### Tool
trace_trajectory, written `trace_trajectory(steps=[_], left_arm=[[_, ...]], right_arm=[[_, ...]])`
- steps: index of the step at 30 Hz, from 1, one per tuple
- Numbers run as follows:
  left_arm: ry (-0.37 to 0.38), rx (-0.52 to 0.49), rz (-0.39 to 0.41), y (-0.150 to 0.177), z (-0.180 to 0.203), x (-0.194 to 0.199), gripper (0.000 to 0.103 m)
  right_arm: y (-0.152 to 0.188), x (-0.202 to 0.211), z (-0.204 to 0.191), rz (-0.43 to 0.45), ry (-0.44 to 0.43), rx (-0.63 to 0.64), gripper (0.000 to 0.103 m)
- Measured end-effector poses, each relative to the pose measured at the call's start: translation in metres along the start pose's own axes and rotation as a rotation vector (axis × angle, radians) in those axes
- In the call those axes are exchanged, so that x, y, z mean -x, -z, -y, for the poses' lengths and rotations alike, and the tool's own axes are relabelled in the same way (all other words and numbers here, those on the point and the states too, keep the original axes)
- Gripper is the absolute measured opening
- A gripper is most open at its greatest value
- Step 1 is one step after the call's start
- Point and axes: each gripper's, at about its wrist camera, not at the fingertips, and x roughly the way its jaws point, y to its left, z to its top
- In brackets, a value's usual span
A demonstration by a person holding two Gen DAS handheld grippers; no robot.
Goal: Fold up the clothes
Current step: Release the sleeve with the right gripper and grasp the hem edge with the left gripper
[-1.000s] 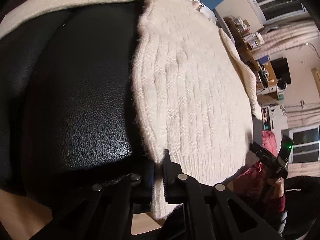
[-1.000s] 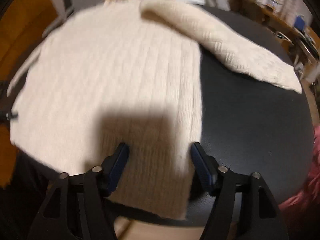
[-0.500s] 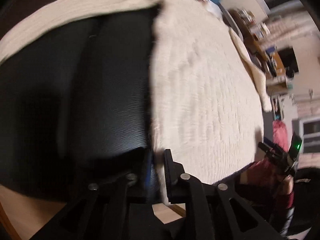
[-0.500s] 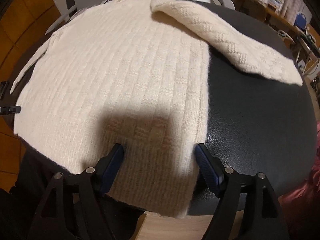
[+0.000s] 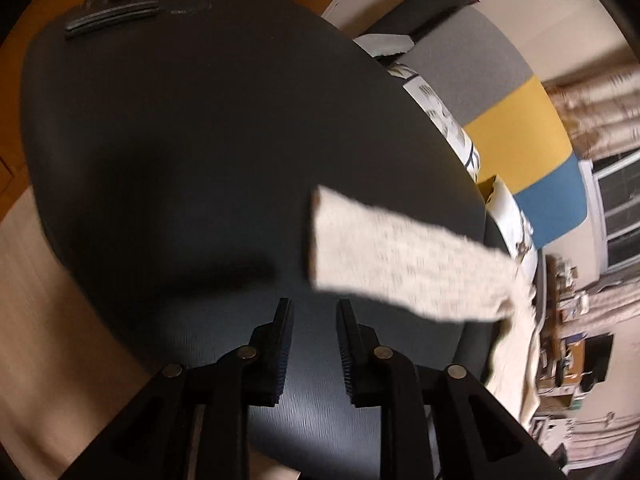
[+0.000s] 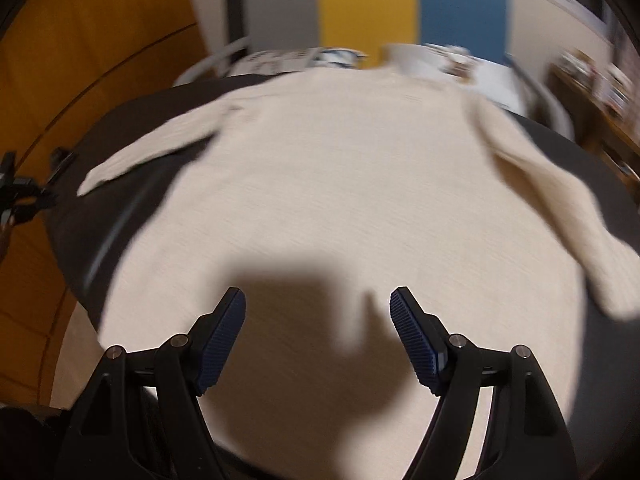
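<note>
We see bare black tabletop [image 5: 180, 160] ahead of the left gripper [image 5: 314, 312], open for passing. A sweater sleeve [image 5: 400, 268] crosses on its right, and a flat dark clip [image 5: 112, 16] lies at the far edge.

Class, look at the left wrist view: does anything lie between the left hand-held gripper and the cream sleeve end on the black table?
Nothing visible does. Only bare black table lies between the left hand-held gripper, whose jaws have just been opening with nothing between them, and the sleeve end up and to its right.
</note>
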Motion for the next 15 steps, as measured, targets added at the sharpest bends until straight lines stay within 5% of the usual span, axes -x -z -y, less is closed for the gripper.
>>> trace_trajectory(steps=[4,12,15], left_arm=[[-0.018,0.023,-0.047,-0.022,-0.002,-0.032,0.024],[0.105,0.055,-0.087,-0.045,0.006,-0.063,0.025],[0.09,-0.018,-0.073,-0.043,0.017,-0.064,0.002]], right_arm=[[-0.031,-0.035,-0.047,-0.013,-0.051,0.055,0.078],[-0.064,-0.059,-0.078,-0.04,-0.072,0.113,0.078],[-0.078,-0.068,-0.078,-0.036,-0.071,0.114,0.078]])
